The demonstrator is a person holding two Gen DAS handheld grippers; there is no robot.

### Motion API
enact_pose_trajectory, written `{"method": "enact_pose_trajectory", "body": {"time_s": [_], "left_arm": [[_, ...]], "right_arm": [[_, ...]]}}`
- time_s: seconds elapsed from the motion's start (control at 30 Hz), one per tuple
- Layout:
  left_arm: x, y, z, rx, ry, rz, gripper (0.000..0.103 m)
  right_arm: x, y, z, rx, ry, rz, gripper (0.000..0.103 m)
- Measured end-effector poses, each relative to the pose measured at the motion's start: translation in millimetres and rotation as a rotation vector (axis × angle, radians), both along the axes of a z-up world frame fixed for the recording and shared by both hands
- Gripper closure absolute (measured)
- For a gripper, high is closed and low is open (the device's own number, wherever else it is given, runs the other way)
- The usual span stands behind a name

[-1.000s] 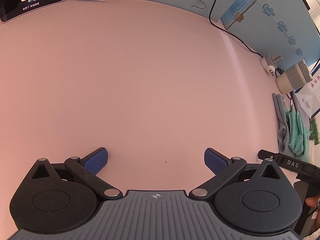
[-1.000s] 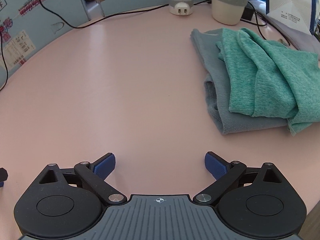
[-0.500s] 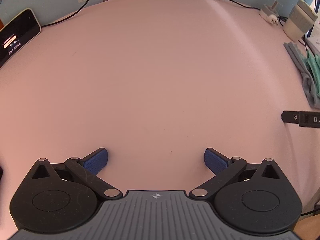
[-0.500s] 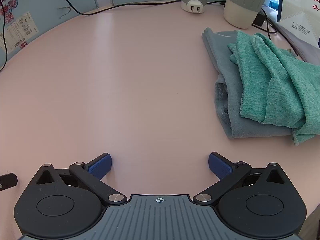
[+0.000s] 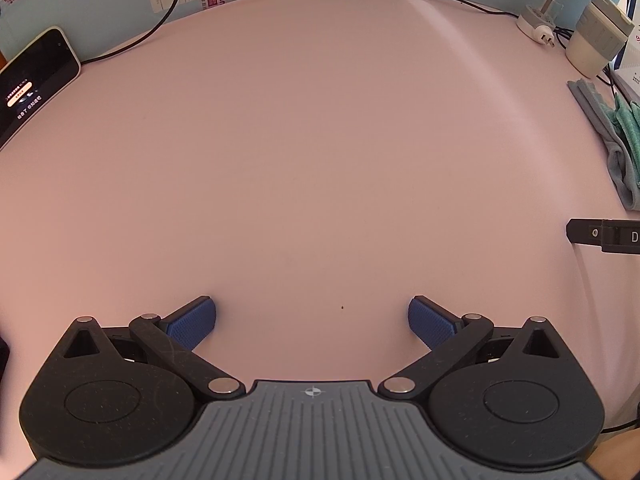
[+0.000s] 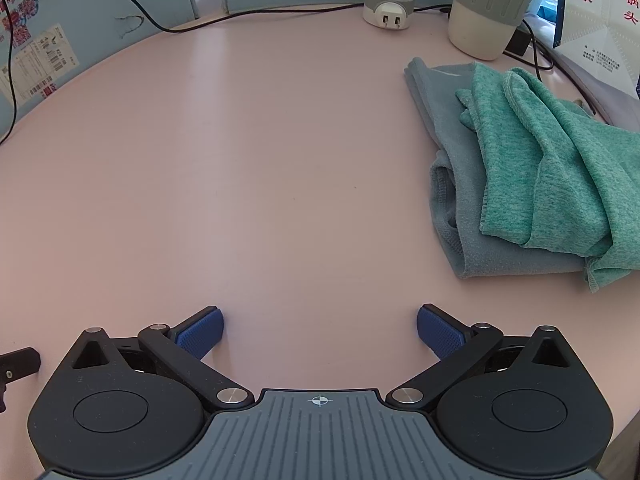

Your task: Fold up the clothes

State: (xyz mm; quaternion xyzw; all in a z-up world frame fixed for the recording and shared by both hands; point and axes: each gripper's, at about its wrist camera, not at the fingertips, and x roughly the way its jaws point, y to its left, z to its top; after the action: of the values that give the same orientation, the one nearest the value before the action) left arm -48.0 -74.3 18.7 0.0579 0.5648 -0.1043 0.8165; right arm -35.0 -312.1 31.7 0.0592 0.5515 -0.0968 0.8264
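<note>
A crumpled teal cloth lies on top of a folded grey cloth at the right of the pink table. The left wrist view catches the same pile at its far right edge, grey cloth under teal cloth. My right gripper is open over bare table, left of and nearer than the pile. My left gripper is also open with nothing between its blue pads. Part of the right gripper's black body shows at the right edge of the left wrist view.
A phone with a lit screen leans at the far left. A white plug adapter and a grey-and-white cup stand at the back right, with black cables along the blue wall. A printed paper box stands behind the pile.
The left gripper's view has swung right, so the phone shifted left and the cloth pile and cup rose in view. The right gripper edged toward the pile. Both stayed open.
</note>
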Motion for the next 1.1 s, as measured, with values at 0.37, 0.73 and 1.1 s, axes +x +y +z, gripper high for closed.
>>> {"method": "enact_pose_trajectory", "body": {"time_s": [0.37, 0.73, 1.1], "left_arm": [[-10, 5, 3, 0.000, -0.008, -0.003, 0.000], [-18, 7, 9, 0.001, -0.018, -0.003, 0.000], [-13, 15, 4, -0.003, -0.033, -0.011, 0.000]], "right_arm": [[1, 0, 0, -0.001, -0.001, 0.007, 0.000], [2, -1, 0, -0.001, -0.002, 0.016, 0.000], [4, -1, -1, -0.005, -0.001, 0.021, 0.000]]}}
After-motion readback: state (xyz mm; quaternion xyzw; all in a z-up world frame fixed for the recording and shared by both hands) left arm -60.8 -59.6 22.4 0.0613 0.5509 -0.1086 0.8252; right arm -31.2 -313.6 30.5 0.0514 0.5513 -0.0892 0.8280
